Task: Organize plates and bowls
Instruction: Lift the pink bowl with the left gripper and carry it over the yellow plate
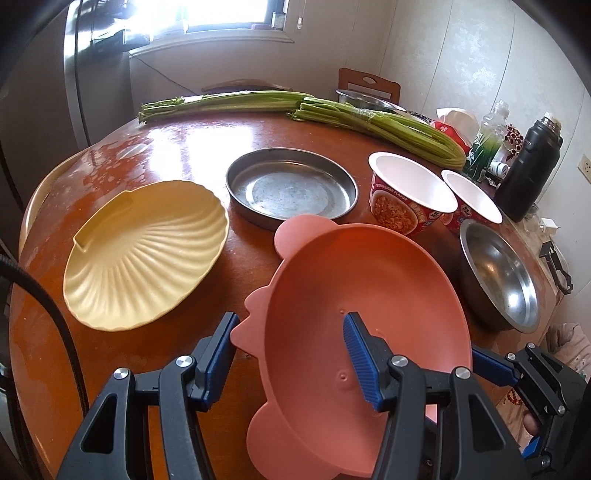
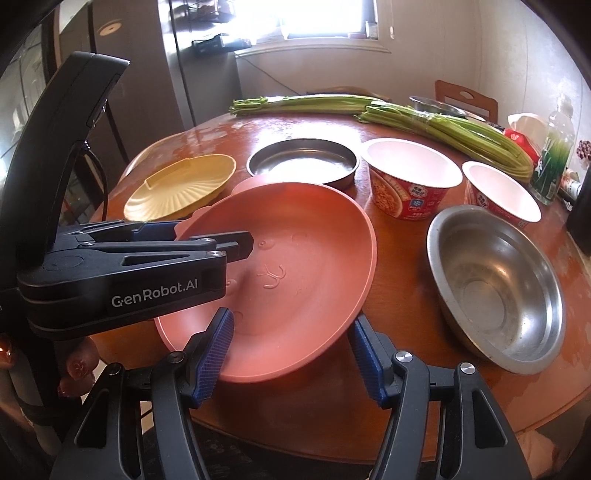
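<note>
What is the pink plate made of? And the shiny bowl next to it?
The pink plate looks like matte plastic: even colour, soft dull sheen, little shapes moulded into it. The shiny bowl looks like stainless steel: grey, mirror-like, with bright reflections and faint scuffs inside.

A home kitchen or dining corner is shown. A round wooden worktop (image 1: pixel 177 147) is laid with celery bundles (image 1: pixel 388 123), instant-noodle cups (image 1: pixel 410 192), steel dishes (image 1: pixel 291 186) and plastic plates (image 1: pixel 147 251). A steel refrigerator (image 1: pixel 79 74) is seen beside a bright window (image 1: pixel 229 14), a wooden chair (image 1: pixel 369 85) stands behind the worktop, and a black flask (image 1: pixel 528 170) and bottles (image 1: pixel 487 140) are kept by the wall.
</note>
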Available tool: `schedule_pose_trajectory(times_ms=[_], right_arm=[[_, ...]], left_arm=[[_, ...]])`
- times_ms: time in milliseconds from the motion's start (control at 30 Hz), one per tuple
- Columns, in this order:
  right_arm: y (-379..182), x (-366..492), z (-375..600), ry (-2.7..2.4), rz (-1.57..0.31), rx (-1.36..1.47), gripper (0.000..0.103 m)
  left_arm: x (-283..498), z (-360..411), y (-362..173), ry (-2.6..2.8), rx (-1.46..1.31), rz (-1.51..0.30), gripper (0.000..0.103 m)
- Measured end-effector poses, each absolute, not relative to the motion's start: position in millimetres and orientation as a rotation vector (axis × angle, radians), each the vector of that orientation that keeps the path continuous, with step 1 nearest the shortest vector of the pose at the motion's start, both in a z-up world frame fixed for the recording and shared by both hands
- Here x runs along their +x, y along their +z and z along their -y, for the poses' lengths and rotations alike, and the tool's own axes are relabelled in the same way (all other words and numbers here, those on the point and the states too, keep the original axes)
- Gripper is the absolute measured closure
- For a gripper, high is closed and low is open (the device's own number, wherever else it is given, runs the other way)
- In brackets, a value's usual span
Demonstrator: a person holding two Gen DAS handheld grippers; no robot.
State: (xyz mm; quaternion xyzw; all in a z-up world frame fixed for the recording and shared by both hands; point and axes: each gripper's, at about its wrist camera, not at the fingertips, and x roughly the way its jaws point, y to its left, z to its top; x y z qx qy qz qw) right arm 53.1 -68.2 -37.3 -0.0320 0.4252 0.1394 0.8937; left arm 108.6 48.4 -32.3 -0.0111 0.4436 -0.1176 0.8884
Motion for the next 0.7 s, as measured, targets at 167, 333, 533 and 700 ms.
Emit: schedule_pose_trajectory(times_ms=[167, 333, 533, 700], right_arm=[[-37, 52, 60, 0.320, -0.882, -0.073, 0.037], [-33, 53, 51, 0.351, -0.873, -0.073, 0.037], [-28, 60, 36, 0.382, -0.869, -0.075, 0.037], [-24, 70, 20, 0.407, -0.863, -0.076, 0.037]], left_arm=[[100, -60, -29, -0.219, -0.036, -0.903, 0.045], [93, -72, -23, -0.184, -0.047, -0.888, 0.045], [90, -89, -16, -0.147, -0.075, -0.871, 0.045], [93, -105, -10, -0.117, -0.098, -0.856, 0.045]])
